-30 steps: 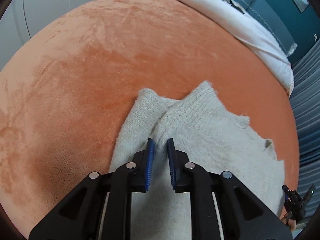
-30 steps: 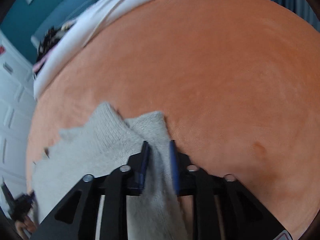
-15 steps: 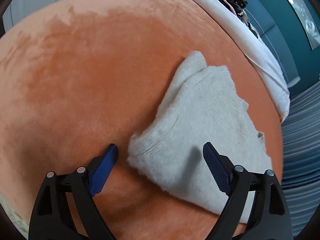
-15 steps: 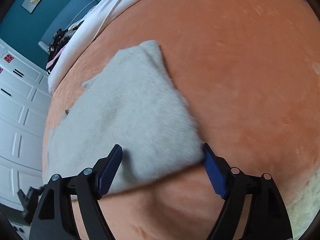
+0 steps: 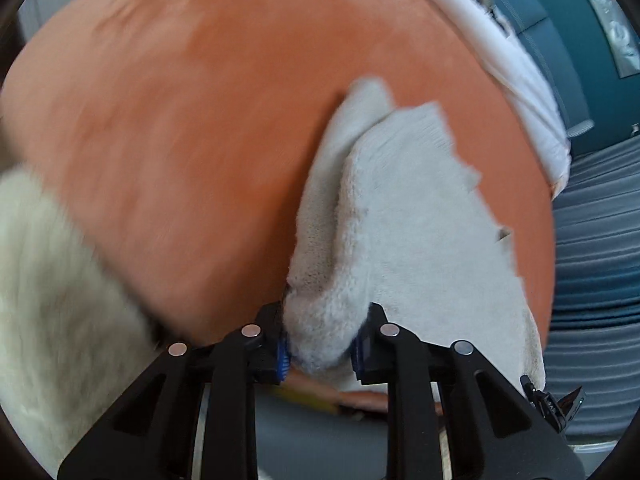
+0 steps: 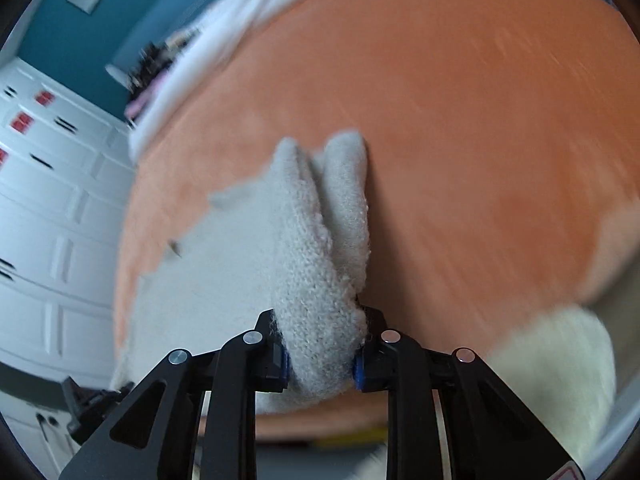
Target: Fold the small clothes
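Closing both grippers, left gripper (image 5: pixel 322 346) and right gripper (image 6: pixel 320 360), on near corners of the sweater (image 5: pixel 408 232), its length running straight ahead over the orange blanket (image 5: pixel 200 120).

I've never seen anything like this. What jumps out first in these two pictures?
A big orange blanket fills both views. On it lies a pale knitted garment, partly folded. At the bottom of each view a black gripper is closing on a near corner of it: the left gripper on one, the right gripper on the other. A fluffy cream fabric sits at the blanket's near edge.
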Available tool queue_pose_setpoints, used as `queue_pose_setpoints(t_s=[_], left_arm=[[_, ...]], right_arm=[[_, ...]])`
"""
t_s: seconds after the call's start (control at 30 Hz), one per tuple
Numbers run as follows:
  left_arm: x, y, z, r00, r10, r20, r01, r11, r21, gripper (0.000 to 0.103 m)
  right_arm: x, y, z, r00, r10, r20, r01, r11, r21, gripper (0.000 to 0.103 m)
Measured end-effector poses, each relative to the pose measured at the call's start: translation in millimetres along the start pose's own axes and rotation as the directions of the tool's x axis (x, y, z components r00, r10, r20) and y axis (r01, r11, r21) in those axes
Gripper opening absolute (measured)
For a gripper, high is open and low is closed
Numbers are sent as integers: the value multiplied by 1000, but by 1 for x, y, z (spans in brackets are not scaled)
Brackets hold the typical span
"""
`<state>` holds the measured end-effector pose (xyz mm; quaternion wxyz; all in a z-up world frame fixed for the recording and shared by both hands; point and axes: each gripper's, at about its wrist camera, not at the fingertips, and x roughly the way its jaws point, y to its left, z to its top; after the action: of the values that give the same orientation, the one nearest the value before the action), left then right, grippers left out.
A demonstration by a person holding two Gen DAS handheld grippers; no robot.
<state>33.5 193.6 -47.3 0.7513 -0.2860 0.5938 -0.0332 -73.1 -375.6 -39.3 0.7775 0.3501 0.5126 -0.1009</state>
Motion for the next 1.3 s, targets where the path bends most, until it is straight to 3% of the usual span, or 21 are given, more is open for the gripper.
queue_pose_setpoints(t_s=[0.07,0.13,0.2,0.23,0.33,0.4,0.5,0.53,0.57,0.6,0.63,0.67,0.77,0.83,0.97,1.13,1.23,1.3], left_arm=[[8,16,-15,1000,6,-2,-6,999,-32,28],[1,16,-11,999,0,36,2,999,-52,32],[-19,-1,0,992,51,117,-53,999,12,33],[-35,-13,6,980,62,188,-74,995,59,38],[-62,-46,30,946,16,324,-73,984,164,70],[-54,-65,49,943,-17,331,-53,978,201,77],[-9,-83,78,959,-13,282,-46,979,201,79],[8,-82,83,970,-17,244,-30,982,189,75],[24,-83,88,977,-20,215,-18,984,175,58],[39,-84,89,983,-22,182,-10,985,172,46],[51,-86,91,990,2,143,-28,984,175,15],[58,-87,91,992,24,124,-46,984,171,10],[35,-90,84,984,-6,178,-27,982,186,10],[31,-88,80,981,28,194,-70,975,213,10],[56,-70,86,984,83,157,-111,978,176,10],[57,-76,75,976,108,191,-148,967,207,11],[62,-72,79,976,107,190,-145,969,200,12],[58,-77,79,976,103,192,-140,972,191,14]], right_arm=[[15,-12,-23,996,-65,-55,64,998,-11,27],[5,-7,-23,997,-71,-14,70,997,-18,32],[-15,2,-11,988,-142,68,144,989,-24,49],[-27,8,-4,977,-170,126,175,984,-36,58],[-48,25,32,952,-142,270,164,985,-60,71],[-34,39,54,955,-106,276,133,988,-82,71],[7,50,74,967,-96,235,130,982,-134,71],[25,59,77,970,-108,217,143,978,-153,71],[46,64,80,974,-123,189,157,971,-182,71],[64,69,80,979,-141,148,172,960,-220,57],[74,74,79,980,-164,116,189,947,-259,19],[69,77,78,978,-157,134,188,946,-262,14],[18,75,81,972,-8,233,55,980,-193,11],[0,65,82,958,34,286,15,986,-168,11],[74,30,91,989,-116,88,125,987,-105,10],[34,50,90,974,-29,224,44,997,-62,11],[81,38,90,987,-122,108,132,987,-94,13],[68,47,91,981,-136,141,151,983,-104,15]])
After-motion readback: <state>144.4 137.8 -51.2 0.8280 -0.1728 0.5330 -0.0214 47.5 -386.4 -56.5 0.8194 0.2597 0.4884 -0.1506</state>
